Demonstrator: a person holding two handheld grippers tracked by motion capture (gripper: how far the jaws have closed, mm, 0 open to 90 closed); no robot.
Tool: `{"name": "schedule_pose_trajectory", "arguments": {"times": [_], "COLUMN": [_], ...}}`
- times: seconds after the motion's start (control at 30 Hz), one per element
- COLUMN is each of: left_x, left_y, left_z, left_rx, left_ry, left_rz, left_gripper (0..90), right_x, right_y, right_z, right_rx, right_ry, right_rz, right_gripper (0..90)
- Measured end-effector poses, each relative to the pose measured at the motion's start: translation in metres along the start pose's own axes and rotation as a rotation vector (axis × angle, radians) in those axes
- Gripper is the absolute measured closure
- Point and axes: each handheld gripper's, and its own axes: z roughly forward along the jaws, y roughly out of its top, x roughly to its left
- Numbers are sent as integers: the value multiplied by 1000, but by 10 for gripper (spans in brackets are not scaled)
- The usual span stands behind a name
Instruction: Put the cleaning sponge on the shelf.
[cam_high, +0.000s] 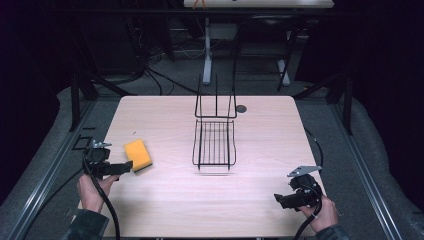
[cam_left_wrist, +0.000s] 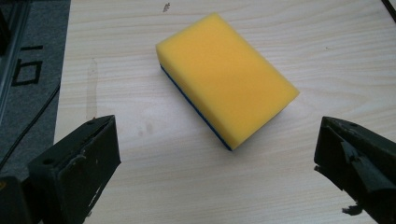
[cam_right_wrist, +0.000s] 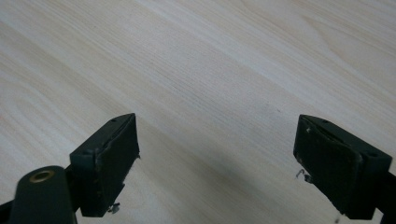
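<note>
Writing: no brand, label or readable text on the sponge (cam_left_wrist: 224, 77), the tools or the wire rack (cam_high: 215, 140); a dark square-shaped marking sits on the grey floor strip (cam_left_wrist: 25, 70) at the left of the left gripper view, not legible as a word.
Sponge: yellow block with a thin blue layer underneath, lying flat on the tabletop (cam_high: 260, 200) near its left edge, turned at a slant to the edges.
Left tool (cam_high: 122, 167): jaws spread wide, nothing between them; it sits just beside the sponge's near corner in the high view, and in the left gripper view the sponge lies ahead of the jaws, apart from both.
Right tool (cam_high: 280, 200): held low over the near right part of the tabletop, well apart from sponge and rack; in the right gripper view its jaws stand apart over bare wood, gripping nothing.
Wire rack: black, standing mid-tabletop toward the far side, with an upright back section and a flat grid tray toward the person.
Edges: sponge close to the left edge; right tool close to the near right corner.
Open room: wide bare wood between sponge and rack, and across the near middle between the two tools.
Small items: a dark round spot (cam_high: 241, 108) just right of the rack's back.
</note>
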Motion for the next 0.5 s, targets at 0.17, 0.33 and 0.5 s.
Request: {"name": "schedule_pose_trajectory", "arguments": {"times": [0.17, 0.33, 0.5], "left_x": [-1, -3, -8], "left_y": [1, 5, 12], "left_z": [0, 1, 7], "left_rx": [-5, -11, -3], "left_ry": [-4, -8, -16], "left_rz": [0, -8, -3], "left_gripper": [2, 2, 2], "right_x": [1, 2, 2], "right_y": [1, 1, 1], "right_z": [1, 1, 1], "right_rx": [-2, 1, -6], "right_ry": [-3, -1, -3], "right_rz": [-3, -1, -3], "right_gripper": [136, 136, 136]}}
